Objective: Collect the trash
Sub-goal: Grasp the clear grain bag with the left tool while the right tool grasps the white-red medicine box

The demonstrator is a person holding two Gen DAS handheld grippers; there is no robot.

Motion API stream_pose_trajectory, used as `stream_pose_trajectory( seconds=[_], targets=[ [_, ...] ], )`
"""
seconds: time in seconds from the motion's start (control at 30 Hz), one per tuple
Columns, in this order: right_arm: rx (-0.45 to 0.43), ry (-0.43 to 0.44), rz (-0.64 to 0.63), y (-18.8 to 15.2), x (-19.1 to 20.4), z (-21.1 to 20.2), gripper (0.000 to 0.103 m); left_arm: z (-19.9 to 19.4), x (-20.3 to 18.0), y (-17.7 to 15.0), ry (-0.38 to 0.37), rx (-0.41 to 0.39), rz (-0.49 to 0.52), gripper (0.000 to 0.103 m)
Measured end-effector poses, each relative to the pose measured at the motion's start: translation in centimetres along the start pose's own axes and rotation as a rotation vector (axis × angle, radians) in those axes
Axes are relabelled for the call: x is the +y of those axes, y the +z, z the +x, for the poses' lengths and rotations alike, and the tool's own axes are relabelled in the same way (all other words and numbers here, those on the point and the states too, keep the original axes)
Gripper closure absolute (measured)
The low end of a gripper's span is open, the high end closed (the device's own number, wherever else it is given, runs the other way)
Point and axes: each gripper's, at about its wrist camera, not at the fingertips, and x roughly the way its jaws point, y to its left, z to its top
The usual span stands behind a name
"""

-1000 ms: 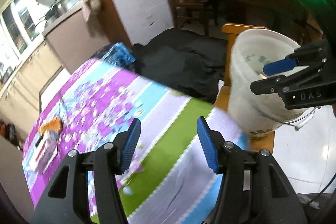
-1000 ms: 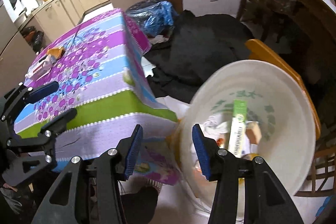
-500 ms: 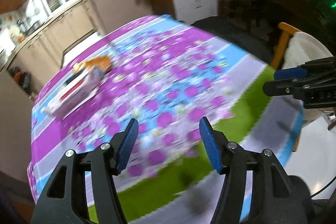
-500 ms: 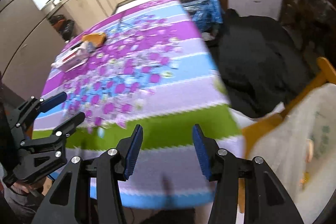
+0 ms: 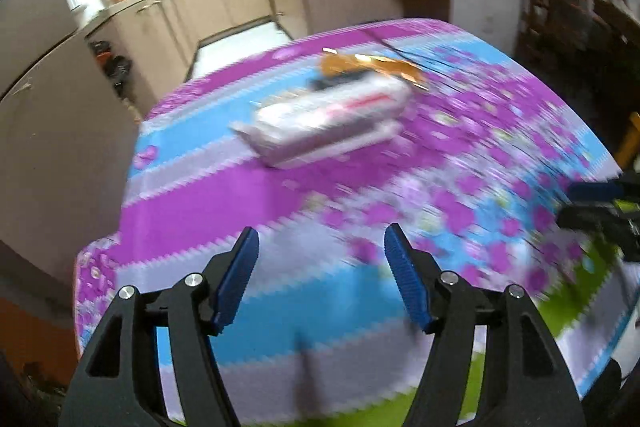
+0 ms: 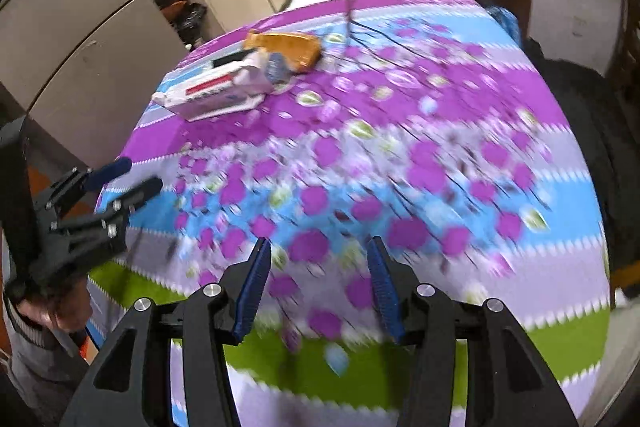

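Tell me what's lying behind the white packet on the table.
An orange wrapper lies right behind the white packet, at the far end of the flowered tablecloth. The packet hides the wrapper's near edge, so whether they overlap or just touch cannot be told.

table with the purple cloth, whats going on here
A person holds a two-finger gripper in each hand over the table. Both the left gripper and the right gripper are empty; their jaws have just been opening, with nothing between them. On the far side of the cloth lie a white packet and, next to it, an orange wrapper, neither touched yet. The views are blurred.
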Motion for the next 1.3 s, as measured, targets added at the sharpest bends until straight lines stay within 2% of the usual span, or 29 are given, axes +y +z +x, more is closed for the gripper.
stream_pose_trajectory(
  seconds=[0.1,0.17,0.2,0.27,0.3,0.33,0.4,0.47,0.5,0.57,0.63,0.67,0.73,0.77,0.8,0.87,0.9,0.93,1.0,1.03,1.07,1.13,1.23,1.3],
  targets=[
    [-0.003,0.007,-0.013,0.0,0.9,0.4,0.047,1.0,3.6,2.4,0.044,-0.034,-0.016,0.036],
    [-0.008,0.006,-0.02,-0.7,1.1,0.1,0.047,1.7,6.3,4.4,0.039,-0.052,-0.064,0.035],
    [-0.01,0.007,-0.019,-1.2,1.0,-0.2,0.046,2.2,7.8,5.9,0.027,-0.07,-0.085,0.035],
    [-0.011,0.01,0.0,-2.2,0.8,-0.6,0.045,4.0,9.4,9.7,0.066,-0.097,-0.132,0.034],
    [-0.009,0.013,0.011,-2.8,0.6,-0.7,0.045,5.3,9.6,11.5,0.056,-0.091,-0.143,0.034],
    [-0.005,0.014,0.023,-3.3,0.5,-0.8,0.045,6.4,9.4,12.8,0.034,-0.078,-0.15,0.034],
    [-0.001,0.013,0.038,-4.5,0.4,-1.2,0.044,10.6,8.0,16.1,-0.011,0.001,-0.145,0.034],
    [0.006,-0.01,0.032,-5.3,0.6,-1.7,0.044,13.6,5.8,17.3,0.018,0.057,-0.083,0.034],
    [0.002,-0.027,0.025,-5.5,0.7,-2.1,0.044,15.8,3.9,17.9,0.043,0.107,-0.019,0.034],
    [-0.021,-0.044,0.008,-5.7,0.8,-2.9,0.043,17.8,1.9,17.8,0.06,0.202,0.069,0.034],
    [-0.055,-0.045,-0.004,-5.8,0.9,-3.9,0.042,18.1,1.4,17.5,0.109,0.245,0.109,0.031],
    [-0.068,-0.041,-0.007,-5.8,0.9,-4.2,0.042,17.7,1.2,17.3,0.125,0.25,0.121,0.025],
    [-0.097,-0.033,-0.012,-5.9,1.0,-4.8,0.041,16.6,1.2,16.0,0.13,0.271,0.126,0.024],
    [-0.113,-0.026,-0.013,-6.1,1.1,-5.1,0.041,15.9,1.4,15.3,0.106,0.31,0.101,0.024],
    [-0.12,-0.023,-0.014,-6.2,1.2,-5.3,0.041,15.2,1.4,14.7,0.07,0.341,0.09,0.024],
    [-0.142,-0.019,-0.027,-6.7,1.3,-5.9,0.041,13.0,0.8,12.4,-0.052,0.398,0.066,0.024],
    [-0.152,-0.023,-0.036,-6.8,1.2,-6.1,0.04,10.7,0.1,10.4,-0.12,0.392,0.043,0.024],
    [-0.159,-0.027,-0.042,-6.9,1.3,-6.2,0.04,9.0,-0.1,9.3,-0.153,0.375,0.04,0.024],
    [-0.174,-0.031,-0.054,-7.4,1.1,-6.8,0.038,3.9,-0.2,6.3,-0.319,0.308,-0.004,0.024],
    [-0.18,-0.034,-0.054,-7.6,0.8,-7.1,0.037,2.0,0.1,5.2,-0.362,0.287,-0.009,0.024],
    [-0.184,-0.038,-0.052,-7.7,0.8,-7.2,0.036,0.9,0.2,4.4,-0.358,0.268,-0.005,0.024],
    [-0.196,-0.037,-0.039,-7.9,0.3,-7.6,0.036,-1.3,1.6,2.5,-0.27,0.21,-0.039,0.022],
    [-0.229,-0.013,-0.042,-7.8,0.4,-8.1,0.034,-1.4,4.6,1.8,-0.184,0.192,-0.114,0.022],
    [-0.244,0.01,-0.1,-7.4,1.2,-8.0,0.028,-0.8,6.3,1.0,-0.134,0.201,-0.154,0.022]
  ],
)
